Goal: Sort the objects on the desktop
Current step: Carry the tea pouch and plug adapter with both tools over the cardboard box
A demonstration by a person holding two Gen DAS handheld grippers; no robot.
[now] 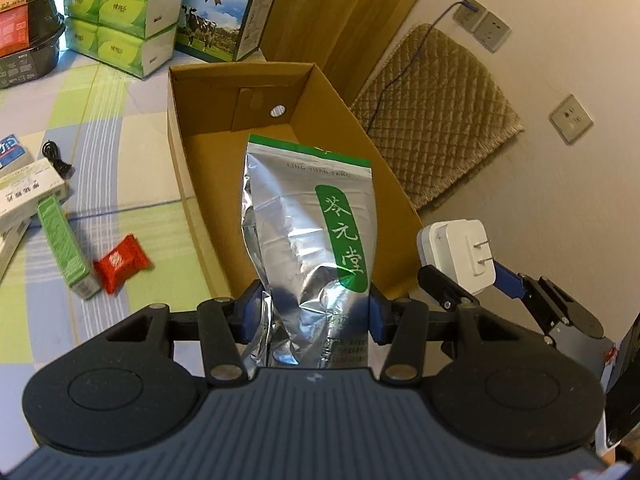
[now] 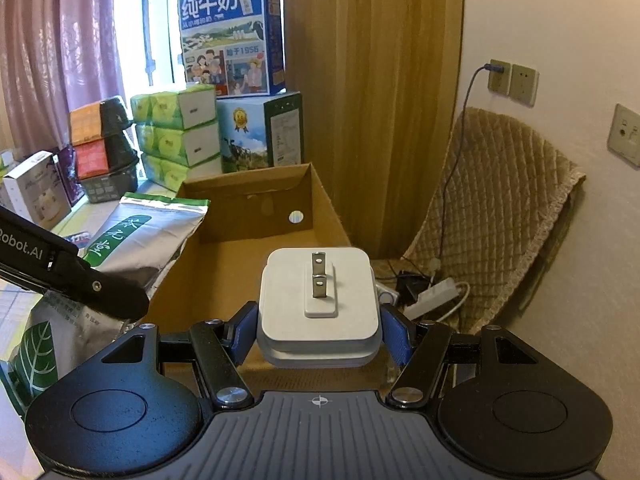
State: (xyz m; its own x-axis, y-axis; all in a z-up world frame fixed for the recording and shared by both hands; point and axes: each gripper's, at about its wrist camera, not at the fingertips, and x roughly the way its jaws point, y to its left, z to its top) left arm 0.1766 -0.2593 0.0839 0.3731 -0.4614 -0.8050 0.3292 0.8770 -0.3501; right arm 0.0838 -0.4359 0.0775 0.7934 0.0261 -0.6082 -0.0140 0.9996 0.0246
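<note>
My left gripper (image 1: pixel 316 308) is shut on a silver foil pouch (image 1: pixel 308 224) with a green label, held upright over the open cardboard box (image 1: pixel 192 184). The right gripper (image 2: pixel 318 328) is shut on a white plug adapter (image 2: pixel 318 300) with two metal prongs facing up, just above the box's (image 2: pixel 248 204) near edge. In the left wrist view the adapter (image 1: pixel 460 252) and right gripper (image 1: pixel 472 280) show beside the box's right wall. The pouch (image 2: pixel 148 240) and left gripper body appear at the left of the right wrist view. The box floor looks bare.
On the striped cloth left of the box lie a red packet (image 1: pixel 120 262), a green stick box (image 1: pixel 66 246), white cartons (image 1: pixel 28 188) and a black cable (image 1: pixel 56 160). Tissue packs (image 1: pixel 120 12) and milk cartons (image 2: pixel 232 36) stand behind. A quilted chair (image 2: pixel 492 208) and power strip (image 2: pixel 436 296) sit right.
</note>
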